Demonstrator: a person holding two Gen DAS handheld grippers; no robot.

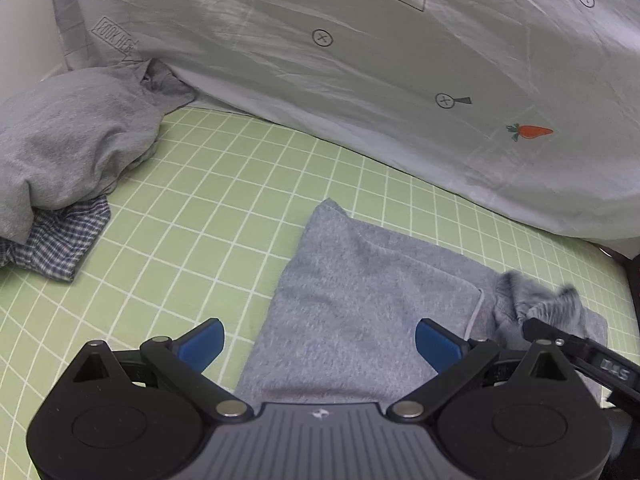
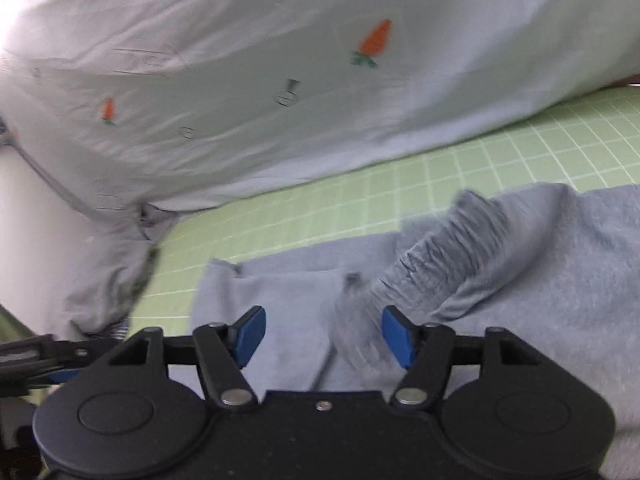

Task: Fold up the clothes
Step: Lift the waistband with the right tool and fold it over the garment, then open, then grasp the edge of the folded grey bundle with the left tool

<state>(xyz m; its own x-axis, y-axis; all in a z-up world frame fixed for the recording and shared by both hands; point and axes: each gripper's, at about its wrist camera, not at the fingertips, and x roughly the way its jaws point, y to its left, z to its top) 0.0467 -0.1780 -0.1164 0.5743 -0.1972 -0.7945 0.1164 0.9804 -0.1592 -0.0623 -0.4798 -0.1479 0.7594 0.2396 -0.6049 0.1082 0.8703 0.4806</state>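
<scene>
The work surface is a bed covered by a light green sheet [image 1: 224, 216] with a white grid pattern. A pale quilt [image 1: 360, 64], printed with carrots, arrows and circled crosses, is piled along the far side of the sheet and bounds the working area. At the far left, a white wall [image 1: 24, 40] is visible.

A folded grey garment [image 1: 352, 304] lies flat on the sheet, directly ahead of the left gripper [image 1: 318, 344]. A white drawstring and a gathered elastic waistband [image 2: 452, 256] lie on the garment's right portion. A heap of unfolded grey clothing [image 1: 68, 140] sits at the left edge, resting on a blue checked garment [image 1: 64, 240], well apart from the folded item.

Left gripper: fingers spread wide, holding nothing, positioned above the near edge of the folded garment.

Right gripper [image 2: 323, 336]: fingers spread apart, nothing clamped. The waistband end lies between the blue pads [image 2: 250, 334]; motion blur prevents confirmation of contact.
</scene>
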